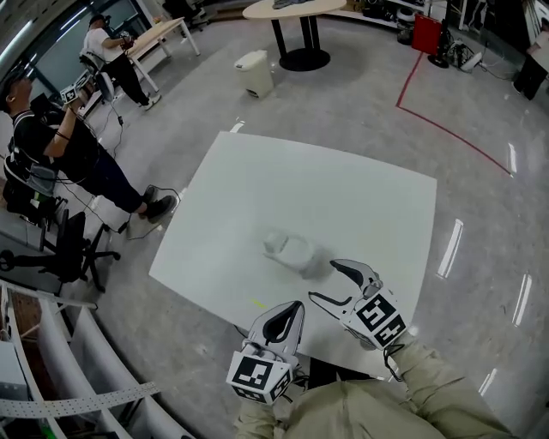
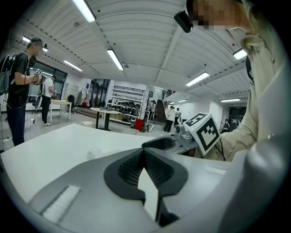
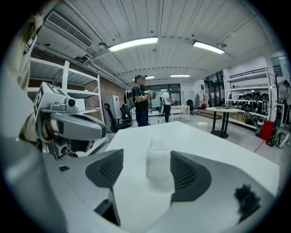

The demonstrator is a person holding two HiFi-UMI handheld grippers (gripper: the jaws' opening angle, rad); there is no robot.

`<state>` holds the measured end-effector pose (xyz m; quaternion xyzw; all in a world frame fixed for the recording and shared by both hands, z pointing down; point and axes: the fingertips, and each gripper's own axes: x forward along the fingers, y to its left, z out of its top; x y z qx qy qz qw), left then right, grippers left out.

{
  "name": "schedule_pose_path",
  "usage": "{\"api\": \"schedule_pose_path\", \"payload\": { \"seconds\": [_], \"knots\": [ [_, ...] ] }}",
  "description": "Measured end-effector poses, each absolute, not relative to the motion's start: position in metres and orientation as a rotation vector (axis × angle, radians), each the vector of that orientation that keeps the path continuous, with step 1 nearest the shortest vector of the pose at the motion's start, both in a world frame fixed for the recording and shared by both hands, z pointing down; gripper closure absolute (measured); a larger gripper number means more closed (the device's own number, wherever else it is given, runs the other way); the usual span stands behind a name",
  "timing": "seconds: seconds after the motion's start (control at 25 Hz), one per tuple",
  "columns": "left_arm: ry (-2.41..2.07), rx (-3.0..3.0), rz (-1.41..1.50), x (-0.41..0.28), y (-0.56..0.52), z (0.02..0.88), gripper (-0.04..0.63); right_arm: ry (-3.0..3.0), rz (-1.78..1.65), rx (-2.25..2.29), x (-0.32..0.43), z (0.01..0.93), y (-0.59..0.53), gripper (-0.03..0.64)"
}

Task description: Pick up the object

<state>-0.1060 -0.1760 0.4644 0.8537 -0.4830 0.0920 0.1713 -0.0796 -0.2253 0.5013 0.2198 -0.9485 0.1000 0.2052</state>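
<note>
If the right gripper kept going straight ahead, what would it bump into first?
Most likely the white object on the table. The right gripper points straight at it with its jaws open, and the object sits in line with the gap between them. How close it is, is hard to judge.

White object (image 1: 290, 250) on table (image 1: 360, 197): blurred in head view, outline soft, kind unreadable. In right gripper view, pale against white top, base merging with surface; contact with right gripper (image 3: 146, 169) pad not decidable. In left gripper view, only faint smudge. Table's near edge hidden behind both grippers and sleeve (image 1: 429, 377). Round table (image 1: 296, 9) cut by top edge. Dark tuft (image 3: 245, 196) blurred, unidentifiable.
</note>
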Motion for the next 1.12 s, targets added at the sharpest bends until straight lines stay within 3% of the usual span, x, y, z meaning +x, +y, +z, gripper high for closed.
{"api": "schedule_pose_path", "payload": {
  "seconds": [0.48,1.12],
  "knots": [
    [-1.354,2.348,0.291,-0.142,-0.2,0.494,0.589,-2.433,0.137,0.607,-0.126,0.569,-0.288,0.147],
    [-1.383,2.308,0.274,-0.17,-0.213,0.501,0.589,-2.379,0.17,0.565,-0.145,0.59,-0.294,0.141]
  ]
}}
